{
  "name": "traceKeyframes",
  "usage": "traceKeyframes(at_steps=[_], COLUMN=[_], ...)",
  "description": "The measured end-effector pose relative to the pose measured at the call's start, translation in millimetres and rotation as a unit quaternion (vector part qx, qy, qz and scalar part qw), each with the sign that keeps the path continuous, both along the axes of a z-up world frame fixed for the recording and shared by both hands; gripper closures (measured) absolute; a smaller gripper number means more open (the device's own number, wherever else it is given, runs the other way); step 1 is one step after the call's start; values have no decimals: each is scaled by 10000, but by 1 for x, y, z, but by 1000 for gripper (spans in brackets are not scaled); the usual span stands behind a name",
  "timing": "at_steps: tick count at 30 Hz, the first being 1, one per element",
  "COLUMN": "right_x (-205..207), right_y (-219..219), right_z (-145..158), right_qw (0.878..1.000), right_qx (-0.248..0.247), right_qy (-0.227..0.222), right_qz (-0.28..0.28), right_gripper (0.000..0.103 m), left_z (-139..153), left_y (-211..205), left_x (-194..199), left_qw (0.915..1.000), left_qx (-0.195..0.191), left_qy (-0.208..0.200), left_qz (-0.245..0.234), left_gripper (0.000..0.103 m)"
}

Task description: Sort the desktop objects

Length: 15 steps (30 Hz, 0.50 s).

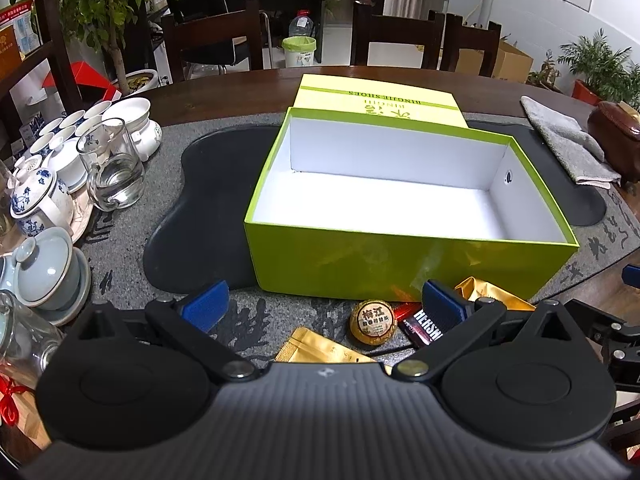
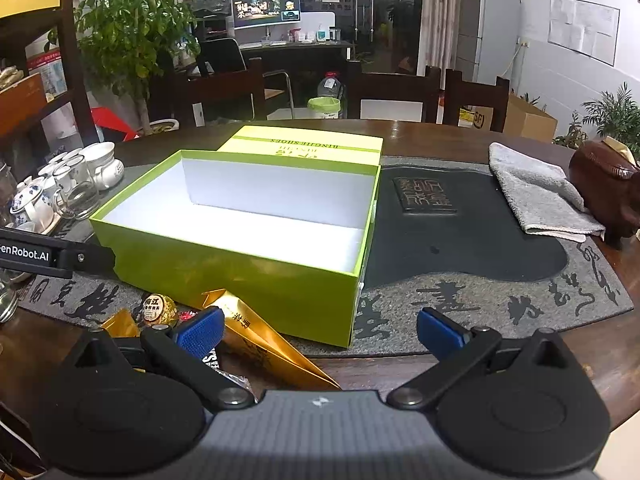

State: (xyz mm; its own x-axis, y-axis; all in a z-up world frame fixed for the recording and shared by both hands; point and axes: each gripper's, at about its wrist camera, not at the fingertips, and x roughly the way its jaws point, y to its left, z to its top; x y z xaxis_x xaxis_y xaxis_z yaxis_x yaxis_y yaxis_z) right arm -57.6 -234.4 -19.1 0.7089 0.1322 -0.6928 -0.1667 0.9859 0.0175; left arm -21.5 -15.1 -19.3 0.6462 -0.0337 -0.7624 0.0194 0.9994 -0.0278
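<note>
Gold-wrapped round tea ball sits on the tabletop just in front of the green box, at 12 o'clock from the left claw. Both claws are wide open and hold nothing. The right claw has it off at 10 o'clock, so the left one looks nearer.

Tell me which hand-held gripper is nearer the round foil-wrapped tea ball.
Left. The left hand-held gripper has the tea ball between its open fingers; the right hand-held gripper sits off to its right.
</note>
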Motion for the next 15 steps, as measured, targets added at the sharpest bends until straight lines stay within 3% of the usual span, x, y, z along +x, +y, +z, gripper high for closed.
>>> traceKeyframes(at_steps=[15], right_x=[-4], right_y=[4], right_z=[-1], right_qw=[10000], right_qx=[23], right_qy=[25], right_qz=[57], right_gripper=[0], left_z=[-1], left_y=[-4], left_x=[-2], left_qw=[10000], left_qx=[27], left_qy=[5], left_qz=[-68], left_gripper=[0])
